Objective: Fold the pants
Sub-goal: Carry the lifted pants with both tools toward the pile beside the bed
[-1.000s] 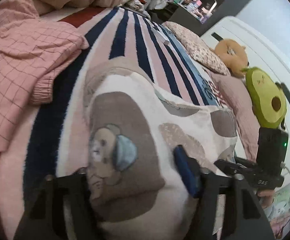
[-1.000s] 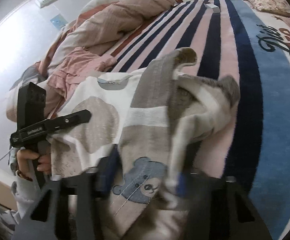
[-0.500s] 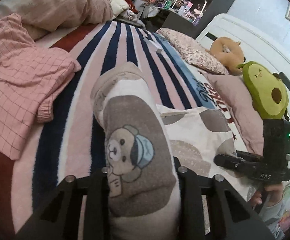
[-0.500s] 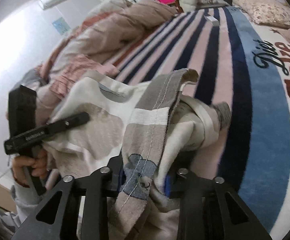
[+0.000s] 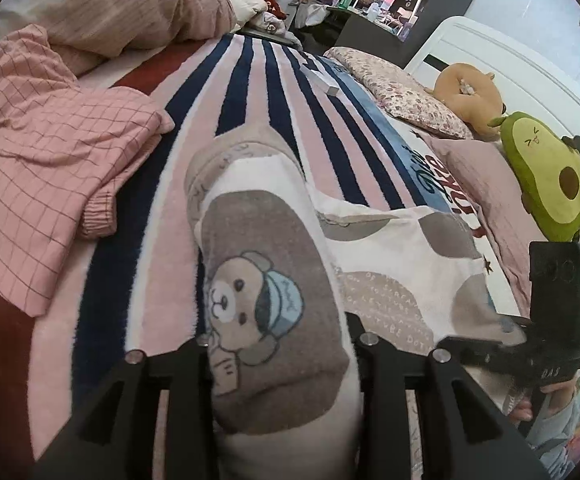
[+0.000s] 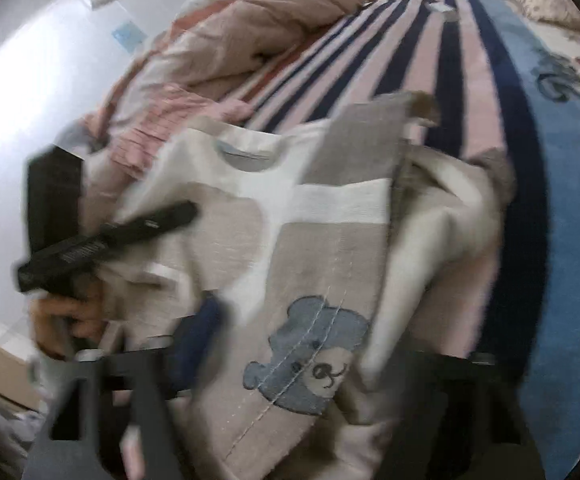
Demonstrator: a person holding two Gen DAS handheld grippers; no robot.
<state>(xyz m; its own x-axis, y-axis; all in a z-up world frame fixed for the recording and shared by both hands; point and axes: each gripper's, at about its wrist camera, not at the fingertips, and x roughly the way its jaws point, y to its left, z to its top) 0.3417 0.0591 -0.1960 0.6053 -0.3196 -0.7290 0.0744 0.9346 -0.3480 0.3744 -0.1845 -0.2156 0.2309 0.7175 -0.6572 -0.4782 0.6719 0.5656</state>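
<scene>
Green avocado plush (image 5: 546, 176) in left view only, beyond pants (image 5: 273, 292).

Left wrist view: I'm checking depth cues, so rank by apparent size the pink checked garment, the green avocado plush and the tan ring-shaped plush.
1. Pink checked garment, largest, though nearest.
2. Green avocado plush.
3. Tan ring-shaped plush, smallest, also farthest.

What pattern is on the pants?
White pants with taupe patches and cartoon bears; clearest in the left wrist view.
</scene>
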